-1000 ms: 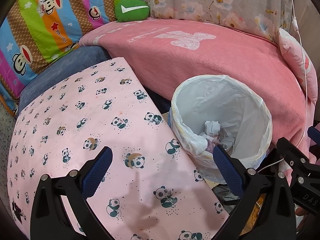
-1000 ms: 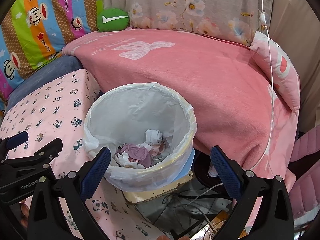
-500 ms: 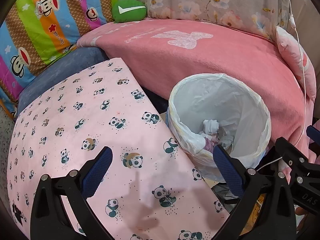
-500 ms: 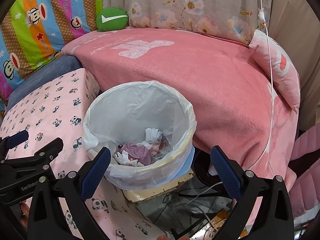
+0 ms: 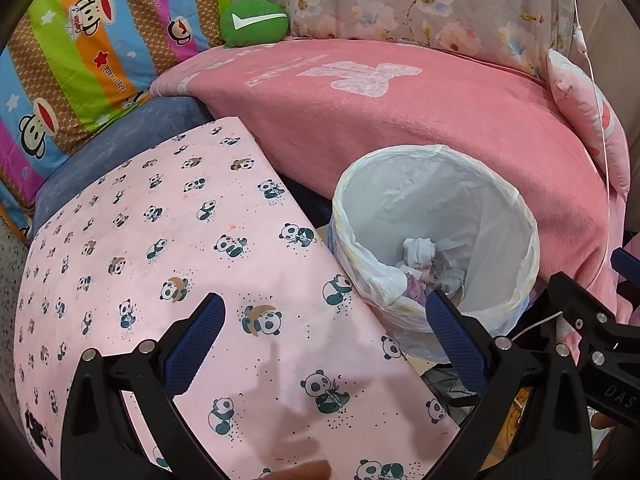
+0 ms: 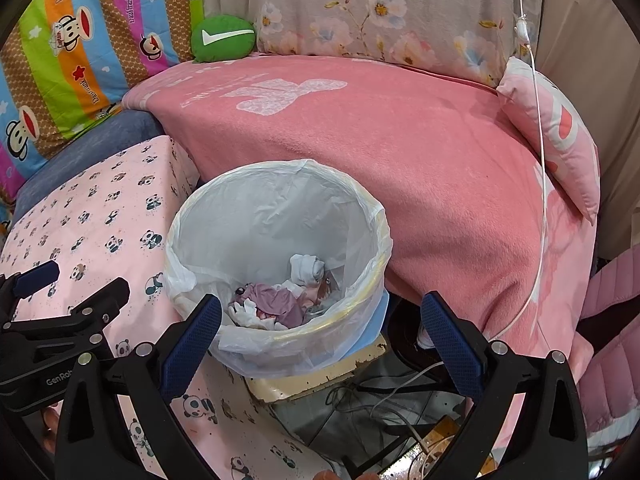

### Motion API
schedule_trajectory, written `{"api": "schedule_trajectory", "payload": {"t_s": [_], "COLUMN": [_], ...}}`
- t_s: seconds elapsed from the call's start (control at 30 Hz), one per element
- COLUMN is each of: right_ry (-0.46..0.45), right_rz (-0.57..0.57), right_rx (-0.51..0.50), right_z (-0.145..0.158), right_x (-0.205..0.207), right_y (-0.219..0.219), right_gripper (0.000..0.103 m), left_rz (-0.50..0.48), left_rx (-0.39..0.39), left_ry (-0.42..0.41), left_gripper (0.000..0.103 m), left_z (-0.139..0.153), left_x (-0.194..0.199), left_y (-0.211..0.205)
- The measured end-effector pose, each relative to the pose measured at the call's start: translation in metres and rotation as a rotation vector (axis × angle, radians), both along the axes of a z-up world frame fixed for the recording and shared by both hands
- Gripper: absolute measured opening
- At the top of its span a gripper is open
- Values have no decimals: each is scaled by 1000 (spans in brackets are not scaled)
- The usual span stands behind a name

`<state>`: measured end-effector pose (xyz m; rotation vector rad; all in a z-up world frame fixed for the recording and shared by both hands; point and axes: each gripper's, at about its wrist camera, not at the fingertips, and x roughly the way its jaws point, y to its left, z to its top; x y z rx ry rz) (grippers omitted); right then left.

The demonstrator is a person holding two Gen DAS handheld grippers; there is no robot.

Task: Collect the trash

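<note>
White and pale purple crumpled trash (image 6: pixel 280 300) lies heaped at the bottom of the bin (image 6: pixel 276 184), a round container lined with a thin translucent plastic bag (image 5: pixel 384 280) whose edge is folded over the rim. The bin stands on a chipped cream-coloured block (image 6: pixel 316 372), between the panda-print worktop (image 5: pixel 168 248) on one side and the sofa under a pink blanket (image 6: pixel 420 152) on the other, just beside both. Loose cables (image 6: pixel 384 400) tangle on the floor below the block. The right gripper (image 6: pixel 322 322) hovers over the near rim of the bin, its jaws spread wide with nothing between them, blue pads either side of the bin's front wall. The left gripper (image 5: pixel 326 330) hangs over the panda-print cloth, jaws likewise wide and empty, one blue pad in front of the bin's edge. Each gripper shows at the margin of the other's view. At the back of the sofa sit a green cushion (image 5: pixel 254 22), a striped monkey-print cover (image 5: pixel 80 48) and floral fabric (image 6: pixel 380 8); a pink pillow (image 6: pixel 560 136) leans at the far end, with a thin white cord (image 6: pixel 540 128) hanging across it.
</note>
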<state>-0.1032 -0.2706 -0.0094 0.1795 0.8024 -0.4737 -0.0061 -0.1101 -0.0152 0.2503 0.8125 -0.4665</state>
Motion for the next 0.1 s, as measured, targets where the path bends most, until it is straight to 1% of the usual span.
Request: {"api": "schedule_trajectory", "payload": {"t_s": [0.1], "right_ry": [0], "right_rz": [0], "right_rx": [-1], "right_z": [0], "right_x": [0], "right_y": [-1], "right_gripper": [98], "left_rz": [-8], "left_rx": [-1], "left_ry": [-5], "left_gripper": [96], "left_z": [1], "left_x": [-1], "left_y": [0]}}
